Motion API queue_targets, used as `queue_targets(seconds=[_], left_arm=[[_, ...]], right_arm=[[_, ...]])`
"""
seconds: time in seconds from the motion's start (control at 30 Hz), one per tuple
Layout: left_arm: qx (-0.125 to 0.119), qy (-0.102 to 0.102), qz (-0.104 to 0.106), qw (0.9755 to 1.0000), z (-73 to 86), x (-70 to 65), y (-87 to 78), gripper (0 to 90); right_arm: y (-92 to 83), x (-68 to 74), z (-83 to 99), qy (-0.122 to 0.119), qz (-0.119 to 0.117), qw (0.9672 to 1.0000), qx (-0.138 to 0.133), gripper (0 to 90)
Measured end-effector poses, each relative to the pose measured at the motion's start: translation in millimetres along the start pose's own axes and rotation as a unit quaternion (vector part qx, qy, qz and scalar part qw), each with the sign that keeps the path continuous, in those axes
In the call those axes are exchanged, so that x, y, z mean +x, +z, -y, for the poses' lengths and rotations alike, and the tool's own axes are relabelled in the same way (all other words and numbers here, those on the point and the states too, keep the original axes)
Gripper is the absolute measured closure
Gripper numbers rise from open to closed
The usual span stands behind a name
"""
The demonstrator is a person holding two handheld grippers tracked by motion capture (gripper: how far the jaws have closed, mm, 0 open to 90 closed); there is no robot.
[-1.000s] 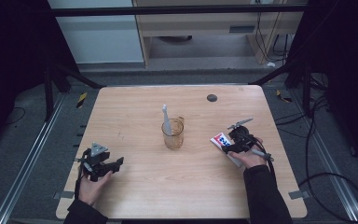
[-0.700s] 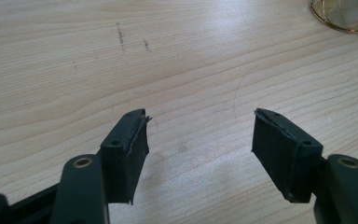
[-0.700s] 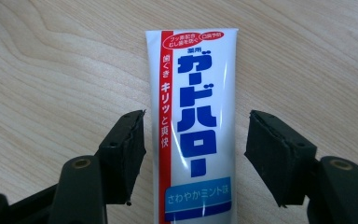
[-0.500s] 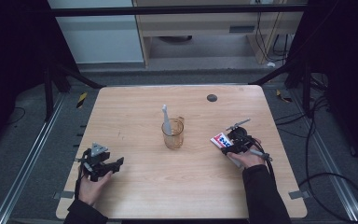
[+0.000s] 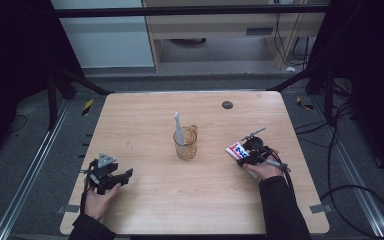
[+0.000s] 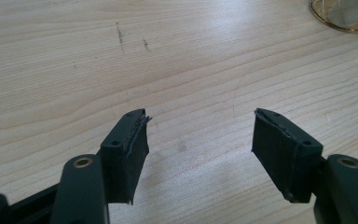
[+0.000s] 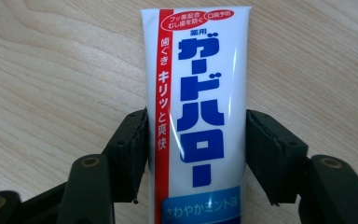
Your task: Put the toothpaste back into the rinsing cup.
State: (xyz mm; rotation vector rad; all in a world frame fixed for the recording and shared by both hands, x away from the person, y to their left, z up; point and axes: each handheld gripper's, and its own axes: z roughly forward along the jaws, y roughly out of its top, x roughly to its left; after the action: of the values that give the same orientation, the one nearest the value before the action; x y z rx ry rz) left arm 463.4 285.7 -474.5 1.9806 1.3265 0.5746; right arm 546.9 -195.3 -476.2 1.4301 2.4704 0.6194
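Observation:
A white toothpaste tube (image 7: 196, 70) with blue and red lettering lies on the wooden table (image 5: 145, 120), right of centre. My right gripper (image 7: 196, 140) is shut on it, one jaw pressed against each side of the tube. From above, the right gripper (image 5: 242, 156) and the tube (image 5: 234, 148) sit just right of a clear amber glass cup (image 5: 186, 146), in which a white toothbrush (image 5: 178, 127) stands. My left gripper (image 5: 126, 176) rests near the front left corner. Its jaws stand wide apart over bare wood (image 6: 199, 130), and the cup's base (image 6: 345, 14) shows far off.
A small dark round disc (image 5: 227, 105) lies near the table's far edge. Black frame bars (image 5: 75, 82) run along the back and sides of the table, and cables (image 5: 330, 150) trail on the floor to the right.
The right gripper has edged slightly to the left with the tube between its jaws. The left gripper has stayed where it was.

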Motion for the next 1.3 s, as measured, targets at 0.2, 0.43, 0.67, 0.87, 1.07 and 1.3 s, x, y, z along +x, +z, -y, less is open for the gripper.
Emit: queue_targets(seconds=[0.2,0.43,0.67,0.87,1.07,1.3], left_arm=[[0.001,0.001,0.0,1.0,-0.2,-0.2,-0.1,35.0],[0.002,0.004,0.002,1.0,-0.4,-0.9,0.7,35.0],[0.002,0.005,0.001,1.0,-0.7,-1.8,0.8,35.0],[0.002,0.005,0.001,1.0,-0.9,-1.7,1.6,35.0],[0.001,0.005,0.001,1.0,-1.0,-2.0,1.3,35.0],[0.001,0.005,0.001,1.0,-1.0,-2.0,0.9,35.0]], right_arm=[[1.3,1.1,-0.9,0.002,0.003,1.0,0.007,44.4],[-0.7,2.5,-3.7,0.003,0.008,0.9998,0.017,54.8],[-8.0,3.9,-3.7,0.012,0.013,0.9997,0.014,67.2],[-22.4,2.5,0.5,0.019,0.001,0.9997,-0.012,68.8],[-45.8,3.8,2.7,0.037,-0.017,0.9948,-0.093,69.0],[-60.1,11.1,-3.1,0.045,-0.024,0.985,-0.165,69.0]])
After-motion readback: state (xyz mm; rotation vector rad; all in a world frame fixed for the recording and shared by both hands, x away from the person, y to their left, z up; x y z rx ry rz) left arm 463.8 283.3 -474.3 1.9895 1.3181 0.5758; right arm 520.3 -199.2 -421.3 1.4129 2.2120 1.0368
